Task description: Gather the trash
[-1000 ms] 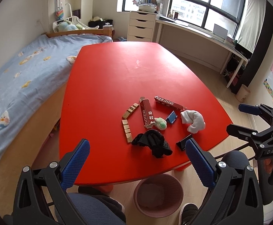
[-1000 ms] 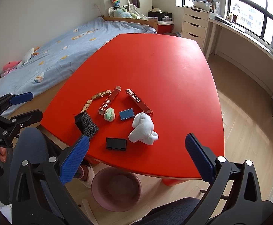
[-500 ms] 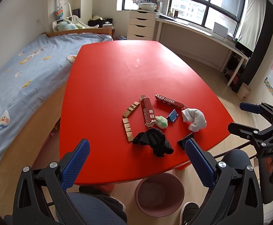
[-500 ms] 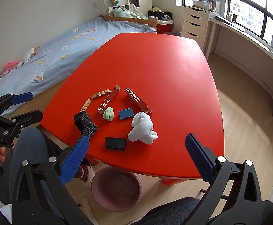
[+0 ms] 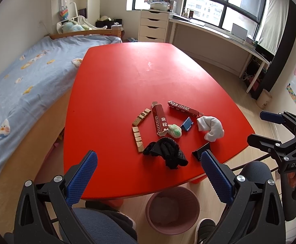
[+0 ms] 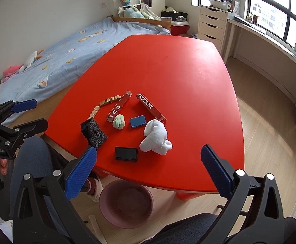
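My left gripper [image 5: 149,175] and right gripper [image 6: 149,169] both gape wide, holding nothing. They hang over the red table's [image 5: 127,85] near edge, touching no litter.

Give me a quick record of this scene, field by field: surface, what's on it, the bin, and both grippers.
surface: red table
items: two red boxes, white cloth, black cloth, green wad, blue holder, black holder, wooden blocks
bin: pink bin on floor under near edge
left gripper: open, empty
right gripper: open, empty
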{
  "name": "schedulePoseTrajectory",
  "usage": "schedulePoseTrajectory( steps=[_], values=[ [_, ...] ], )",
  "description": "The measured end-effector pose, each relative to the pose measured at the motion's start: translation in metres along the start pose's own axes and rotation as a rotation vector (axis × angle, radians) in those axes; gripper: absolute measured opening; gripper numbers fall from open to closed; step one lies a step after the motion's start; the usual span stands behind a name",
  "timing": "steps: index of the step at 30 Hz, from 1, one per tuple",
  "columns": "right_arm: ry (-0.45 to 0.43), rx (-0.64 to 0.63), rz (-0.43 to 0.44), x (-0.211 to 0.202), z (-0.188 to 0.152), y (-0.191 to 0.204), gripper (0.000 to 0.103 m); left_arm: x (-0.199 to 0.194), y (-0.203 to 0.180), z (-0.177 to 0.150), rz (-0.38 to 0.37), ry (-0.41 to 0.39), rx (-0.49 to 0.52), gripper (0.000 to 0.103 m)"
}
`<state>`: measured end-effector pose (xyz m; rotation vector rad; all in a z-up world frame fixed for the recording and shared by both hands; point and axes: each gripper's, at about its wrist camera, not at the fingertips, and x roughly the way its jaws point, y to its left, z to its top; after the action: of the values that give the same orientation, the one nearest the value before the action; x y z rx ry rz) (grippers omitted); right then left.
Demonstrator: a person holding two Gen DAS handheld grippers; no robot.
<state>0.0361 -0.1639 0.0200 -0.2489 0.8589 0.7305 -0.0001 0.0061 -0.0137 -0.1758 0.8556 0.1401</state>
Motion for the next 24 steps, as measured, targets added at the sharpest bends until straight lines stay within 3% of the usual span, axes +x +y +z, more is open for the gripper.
schedulePoseTrajectory(
  steps=[13,24],
  values=[
    [0.011,0.017,-0.005,0.006,-0.002,-0.004,0.1,0.004,0.0,0.001,0.005,0.008,-0.003,0.098],
    [0.1,0.034,0.014,0.039,0.027,-0.015,0.1,0.034,0.002,0.014,-0.008,0.112,-0.03,0.097]
  ],
)
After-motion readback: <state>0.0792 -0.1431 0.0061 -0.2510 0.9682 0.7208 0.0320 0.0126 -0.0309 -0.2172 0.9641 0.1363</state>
